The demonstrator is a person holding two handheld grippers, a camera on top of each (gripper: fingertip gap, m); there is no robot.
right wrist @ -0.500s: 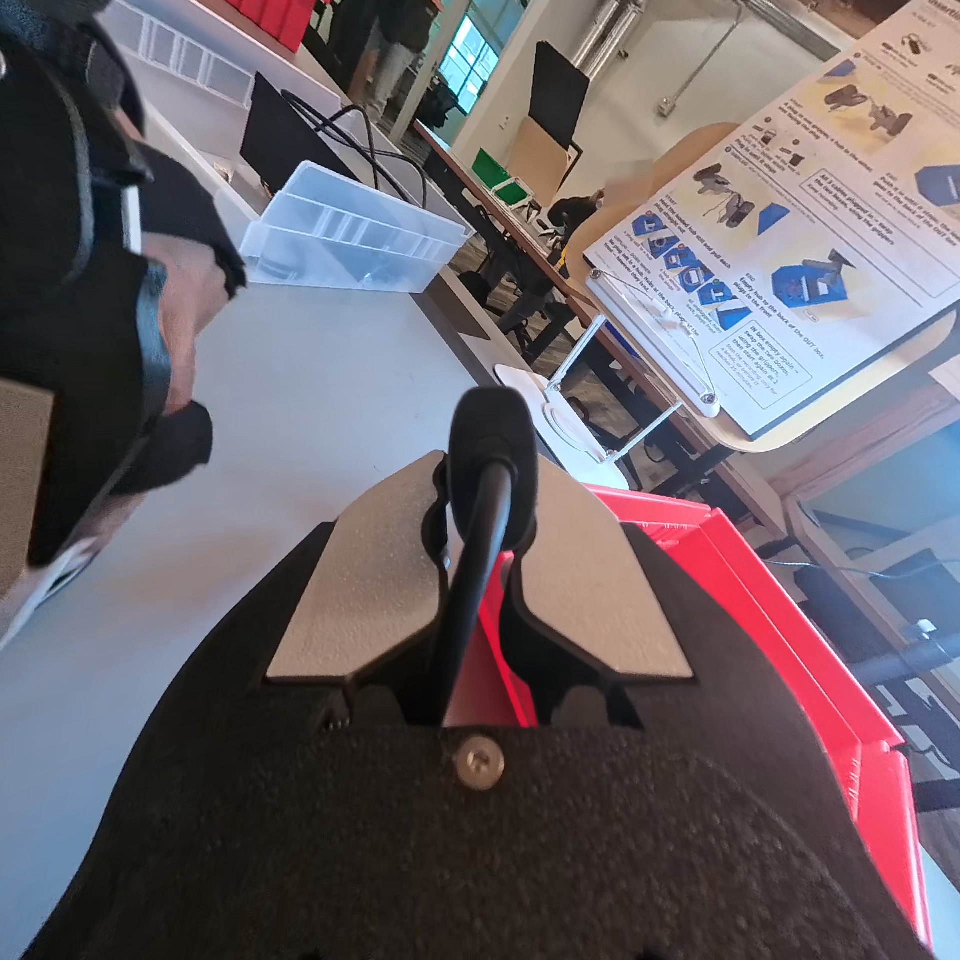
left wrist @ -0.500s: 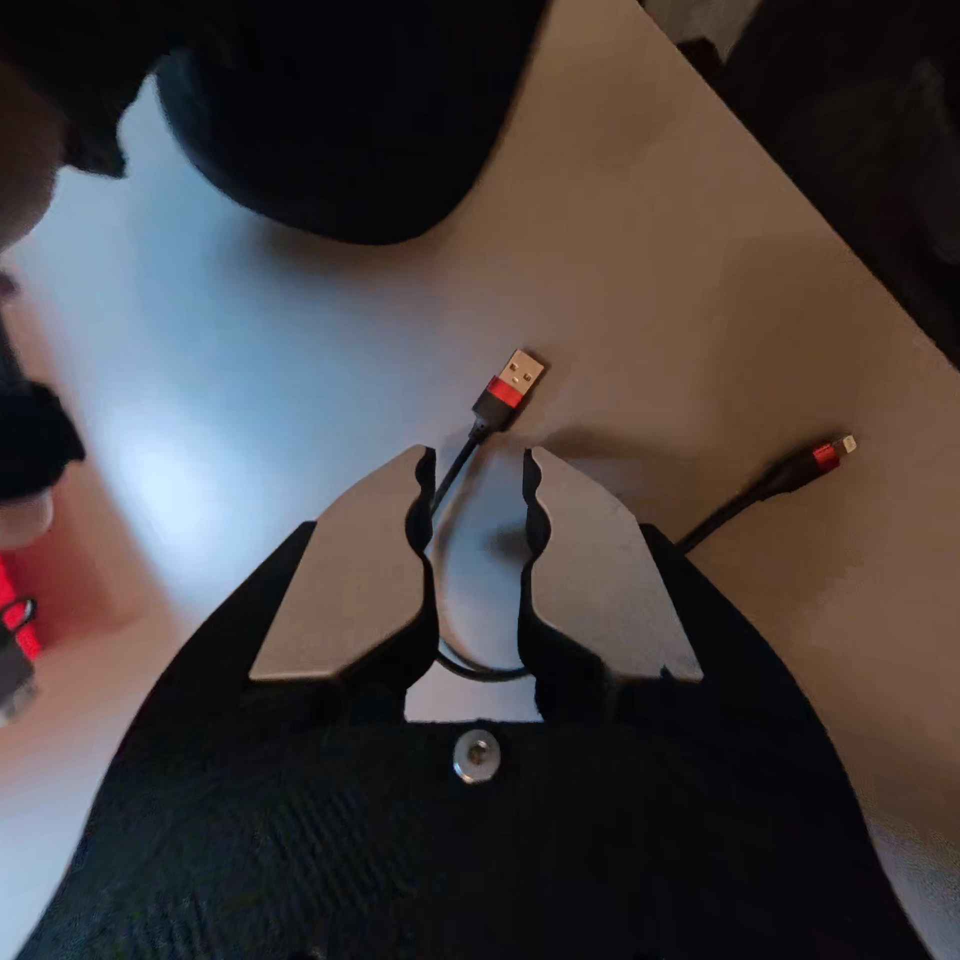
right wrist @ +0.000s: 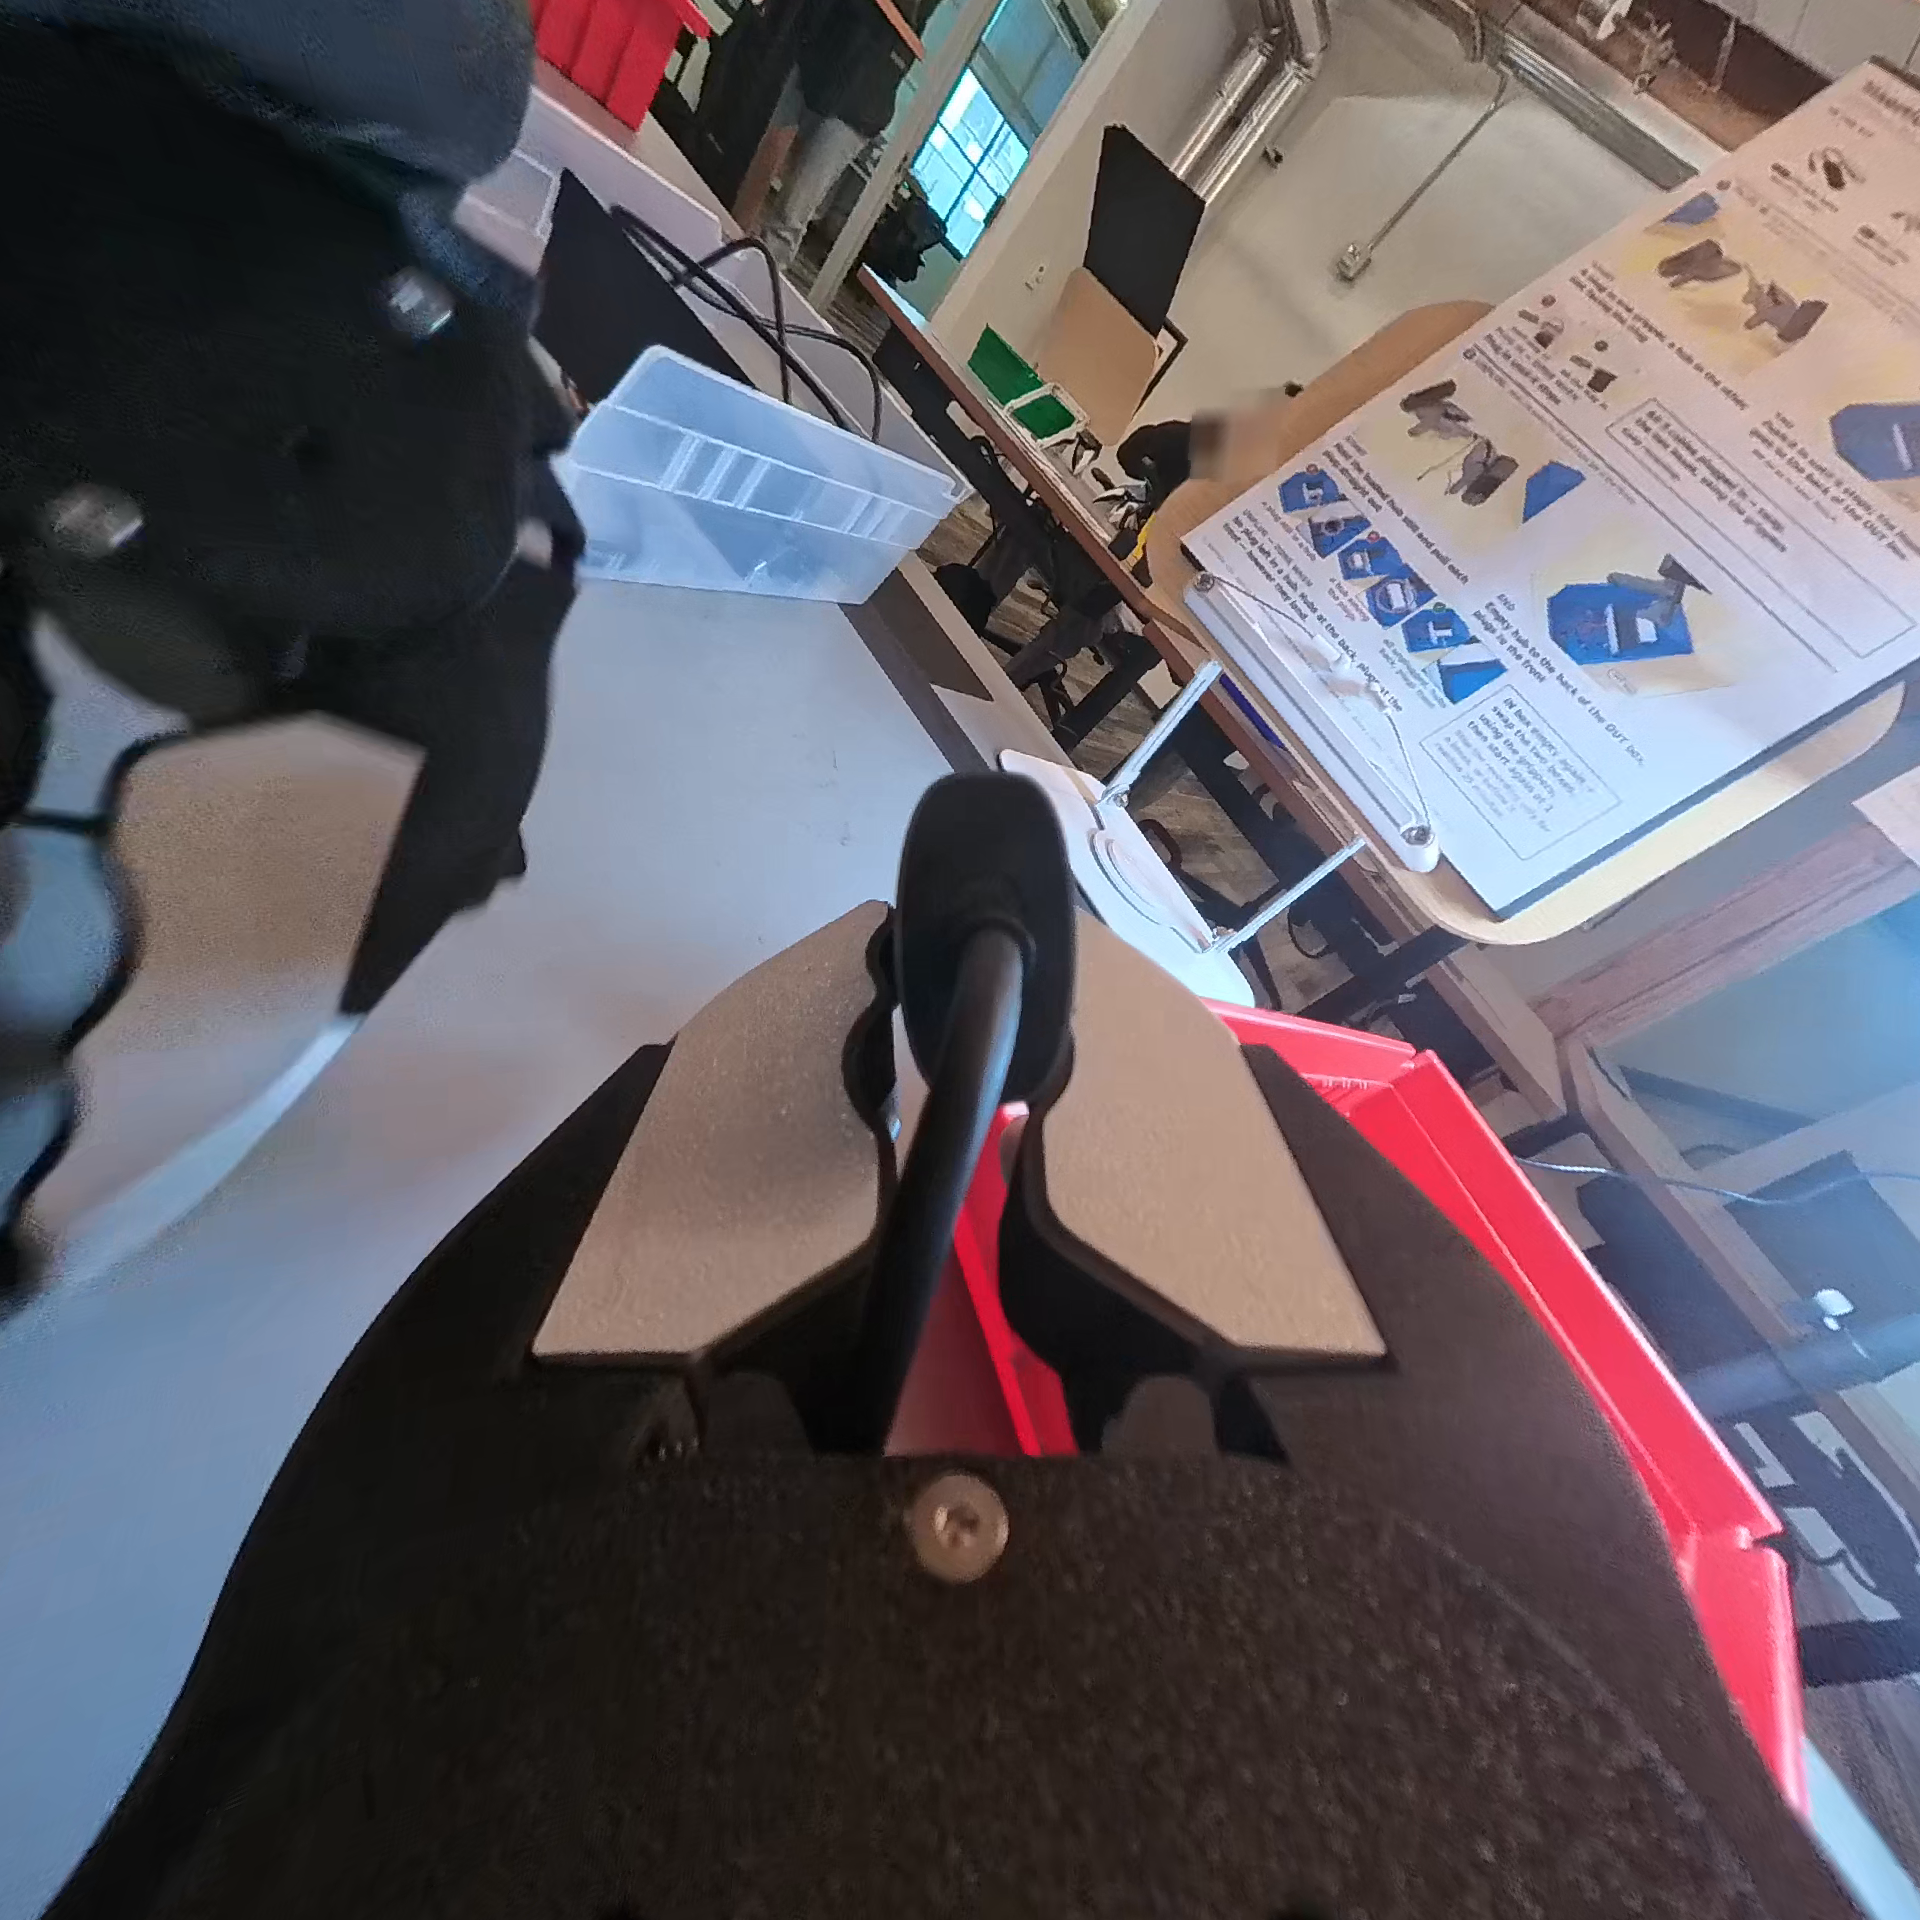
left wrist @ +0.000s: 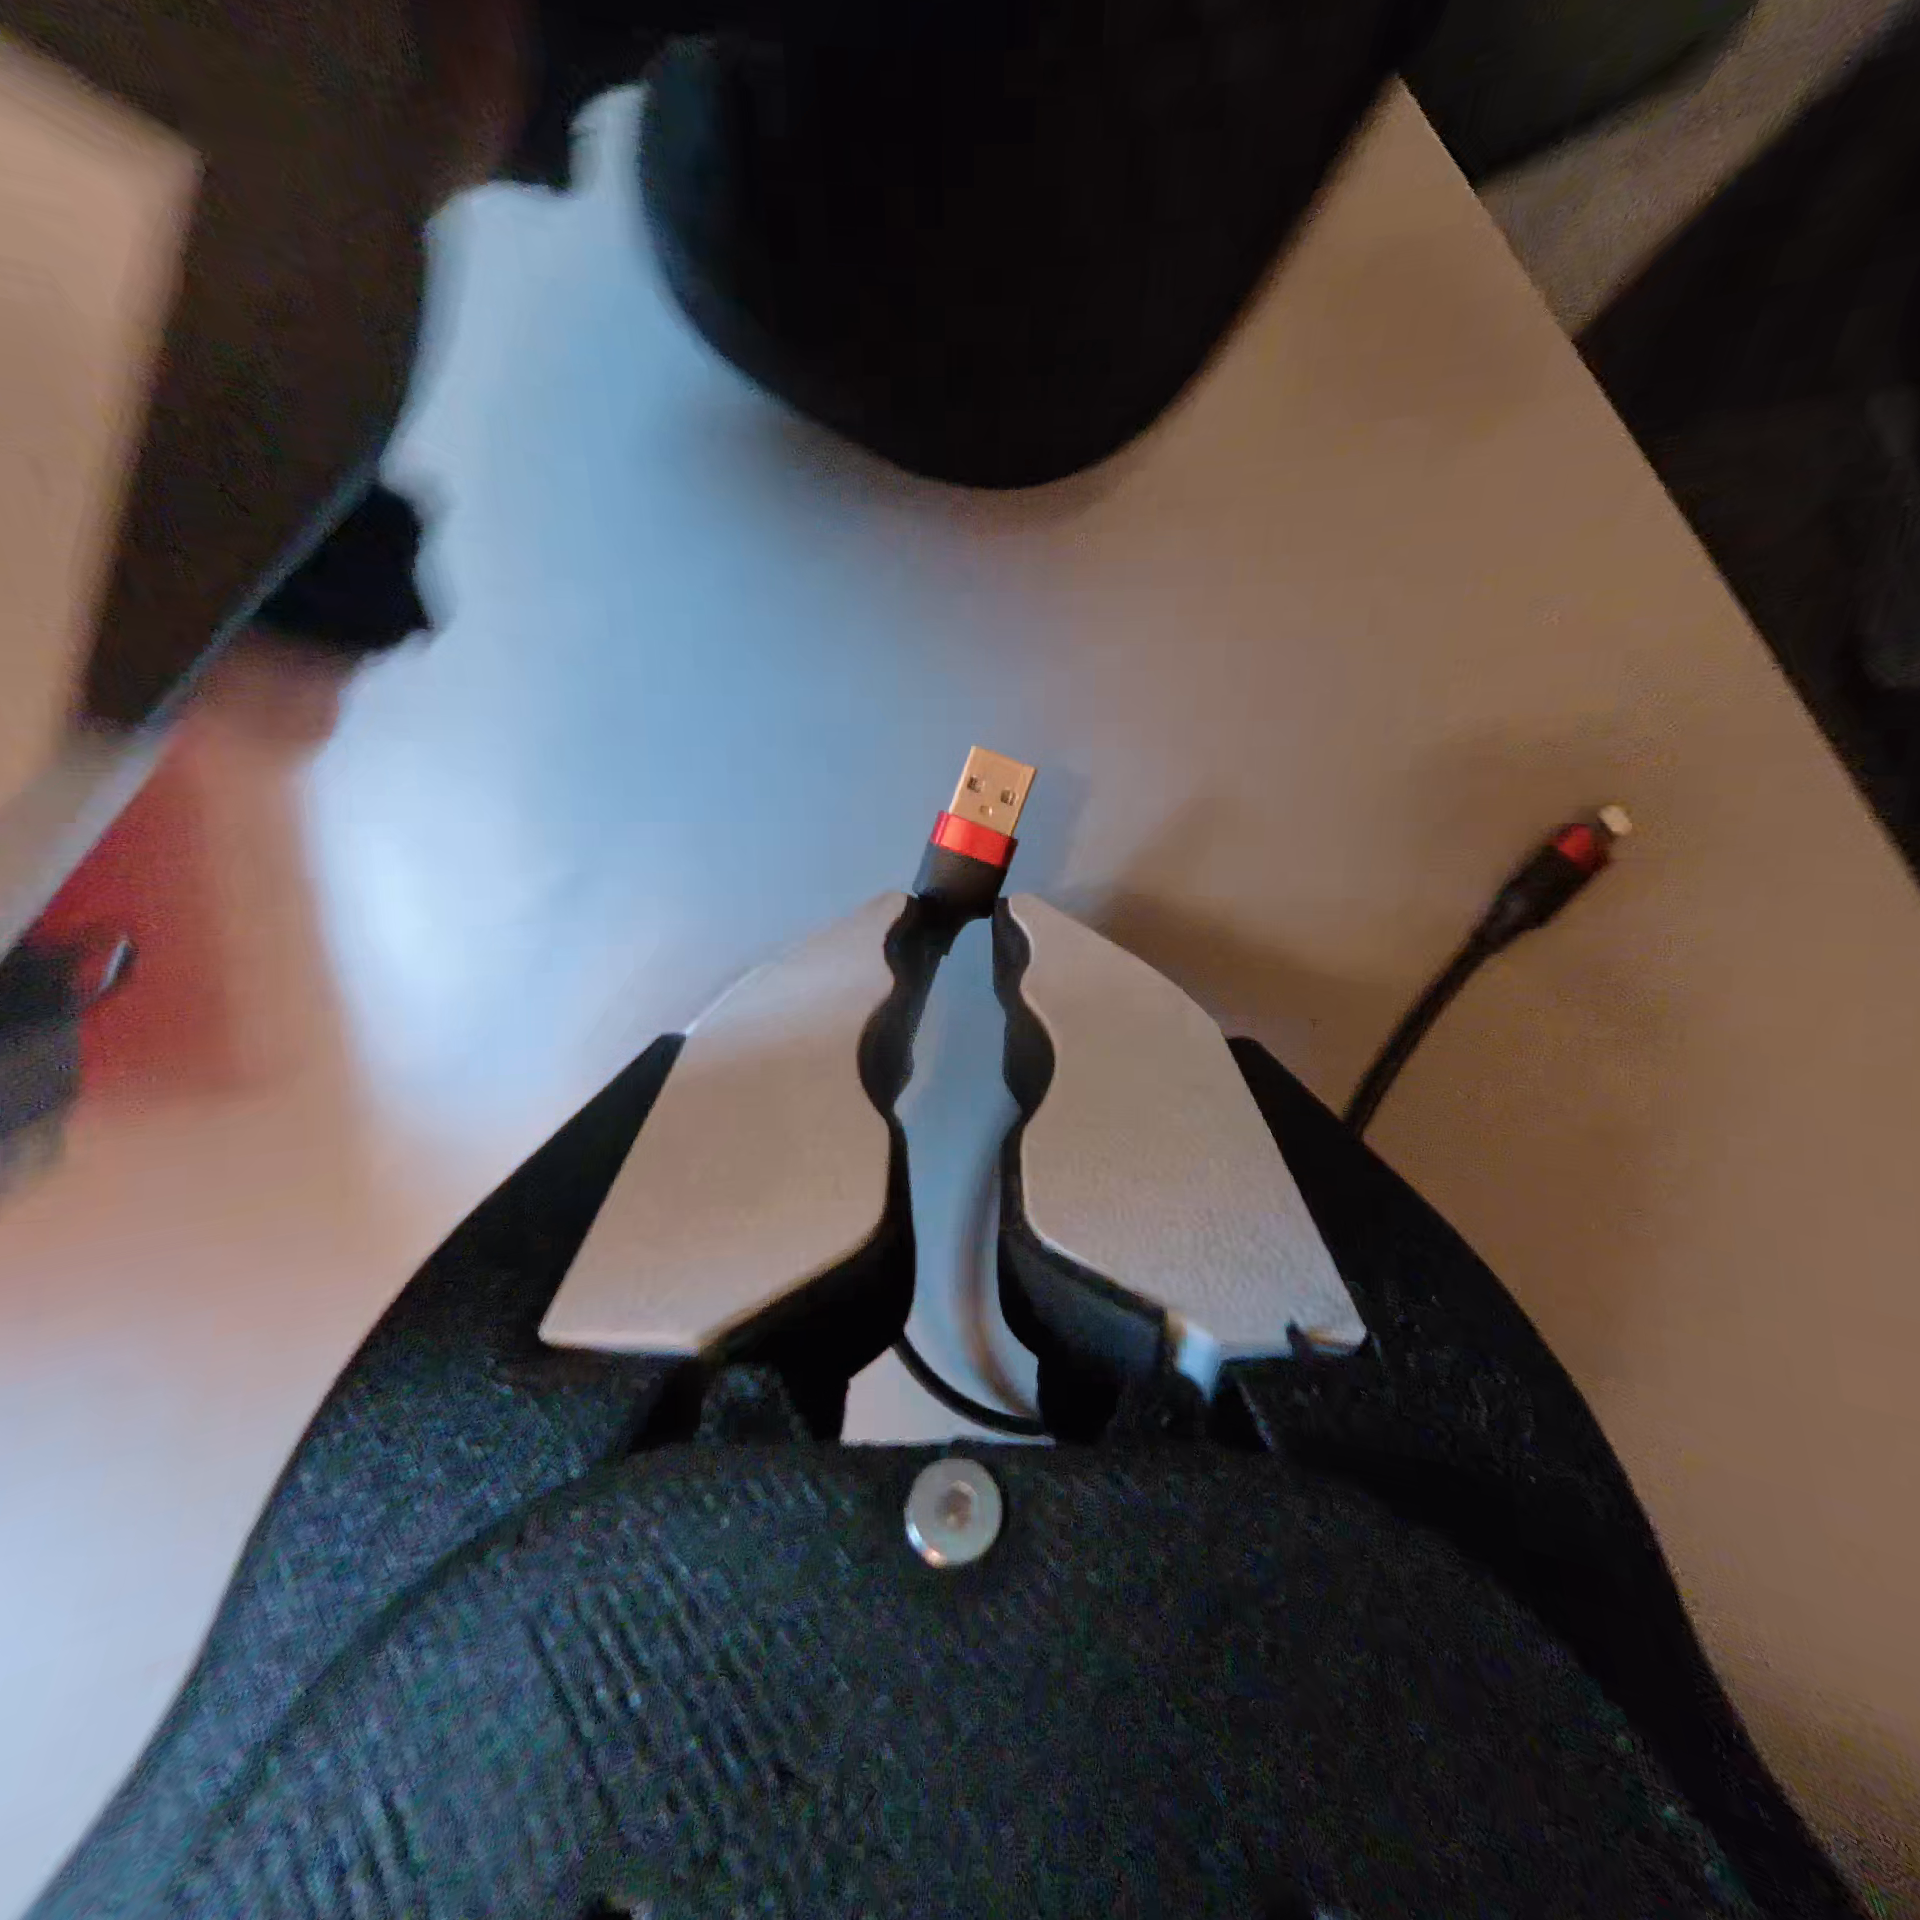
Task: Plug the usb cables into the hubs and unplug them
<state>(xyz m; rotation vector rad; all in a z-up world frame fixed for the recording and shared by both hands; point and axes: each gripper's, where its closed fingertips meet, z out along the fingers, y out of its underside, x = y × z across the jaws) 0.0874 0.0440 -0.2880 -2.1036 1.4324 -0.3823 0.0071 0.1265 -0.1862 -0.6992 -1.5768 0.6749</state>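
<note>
Your left gripper had just closed on the USB plug, ready for insertion; your right gripper clamped the black hub.

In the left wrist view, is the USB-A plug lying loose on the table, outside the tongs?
No. The left tongs are shut on the black collar of the USB-A plug, whose metal end sticks out past the fingertips.
</note>
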